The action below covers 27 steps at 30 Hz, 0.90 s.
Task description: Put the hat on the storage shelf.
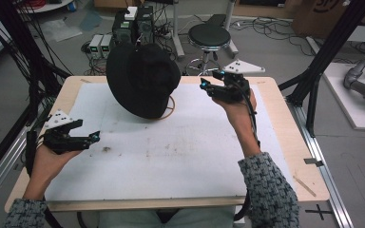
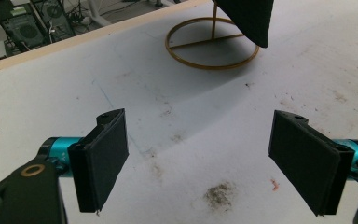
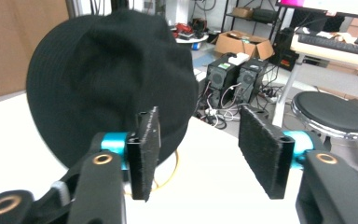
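Hanging on a gold wire stand at the far middle of the bench, a black hat sits tilted, its crown toward the person; the stand's ring base rests flat on the white mat and keeps the hat upright and off the surface, probably so it can be taken by its edge. The right claw is raised just to the right of the hat, level with its lower half, jaws apart and empty, pointing at the fabric as if lined up for a grab. The left claw hovers low over the mat, well to the near left of the hat, jaws also wide apart with nothing between them, seemingly waiting. A stool stands on the floor beyond the hat
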{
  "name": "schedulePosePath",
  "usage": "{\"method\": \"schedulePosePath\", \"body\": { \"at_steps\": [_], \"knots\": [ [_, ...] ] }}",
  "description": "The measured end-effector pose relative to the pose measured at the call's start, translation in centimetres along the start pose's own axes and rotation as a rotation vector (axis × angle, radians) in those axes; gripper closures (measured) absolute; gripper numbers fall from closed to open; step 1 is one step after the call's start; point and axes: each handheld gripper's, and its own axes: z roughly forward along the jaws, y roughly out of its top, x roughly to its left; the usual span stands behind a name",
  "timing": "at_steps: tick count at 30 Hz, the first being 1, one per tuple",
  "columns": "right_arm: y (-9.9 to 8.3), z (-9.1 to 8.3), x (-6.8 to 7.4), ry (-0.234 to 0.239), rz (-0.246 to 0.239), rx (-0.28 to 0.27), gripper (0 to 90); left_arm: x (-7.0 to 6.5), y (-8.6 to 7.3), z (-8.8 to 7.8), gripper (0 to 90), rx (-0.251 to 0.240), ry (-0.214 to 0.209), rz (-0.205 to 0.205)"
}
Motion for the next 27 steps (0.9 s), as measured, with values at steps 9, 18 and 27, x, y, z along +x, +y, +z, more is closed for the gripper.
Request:
{"method": "schedulePosePath", "body": {
  "at_steps": [9, 18, 27],
  "knots": [
    [-3.9, -2.9, 0.1, -0.004, 0.007, 0.006, 35.5, 0.0, 0.1, 0.1, 20.0, 0.000, -0.003, 0.001],
    [-7.4, -4.9, 0.0, 0.012, 0.077, -0.002, 25.1, 0.1, 0.1, 0.2, 20.0, 0.001, 0.000, -0.002],
    [-10.8, -6.2, 0.5, 0.052, 0.162, 0.026, 16.6, 0.1, 0.0, 0.2, 20.0, 0.001, 0.003, -0.009]
  ]
}}
